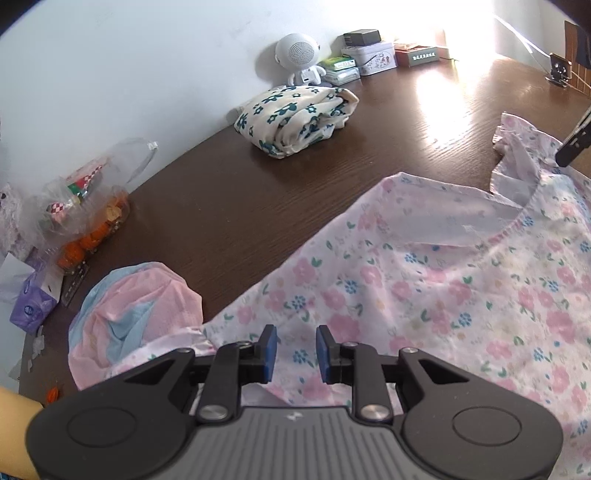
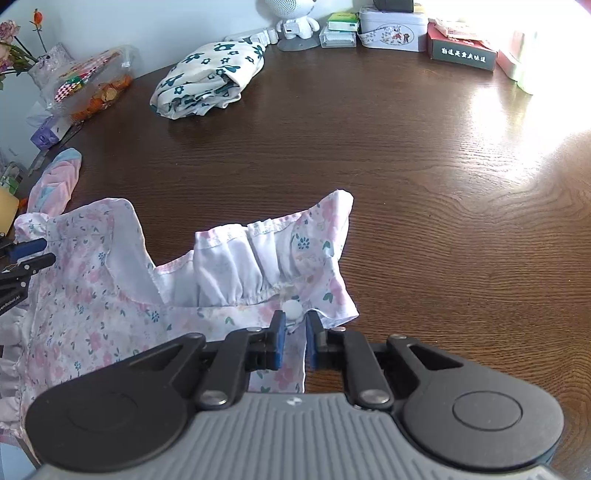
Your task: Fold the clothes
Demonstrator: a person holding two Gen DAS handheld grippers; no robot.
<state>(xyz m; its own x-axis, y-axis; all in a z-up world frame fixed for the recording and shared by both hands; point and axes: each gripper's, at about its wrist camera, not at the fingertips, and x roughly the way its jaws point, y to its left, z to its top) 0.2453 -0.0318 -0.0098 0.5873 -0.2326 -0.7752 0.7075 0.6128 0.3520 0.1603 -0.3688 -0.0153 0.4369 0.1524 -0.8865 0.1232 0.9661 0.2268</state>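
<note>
a: nearest the lens is the left tool (image 1: 296, 350), its blue pads spread with a plain gap, hanging over the near shoulder edge of the pink floral top (image 1: 424, 295). it pinches nothing.

b: and the right tool (image 2: 294, 338)?

a: its pads are spread too, a narrower gap, straddling the top's edge just below a small white button (image 2: 291, 309), beside the ruffled sleeve (image 2: 280, 254). i can't tell whether cloth is touched; nothing looks clamped.

b: where does the top lie?

a: spread open on the dark wooden table (image 2: 424, 166), neckline up, sleeves out to either side, with no fold in it that i can see. so that piece is what's left.

b: anything already folded?

a: beyond the top, toward the wall, a cream garment with dark flowers (image 1: 295, 118) sits as a compact bundle, which looks folded. just left of the top, touching its sleeve, a pink and blue garment (image 1: 136, 317) lies in a loose heap, so i'd judge that one wants folding as well.

b: so partway?

a: as a judgement, yes: one bundle done, one spread, one crumpled.

b: the room?

a: the table is bare wood beyond the top, glaring with sun on the far right. past the cream bundle stand a white robot-shaped speaker (image 1: 300, 55), tins and boxes (image 2: 391, 29); left of the top, a clear bag of oranges (image 1: 88, 229).
</note>
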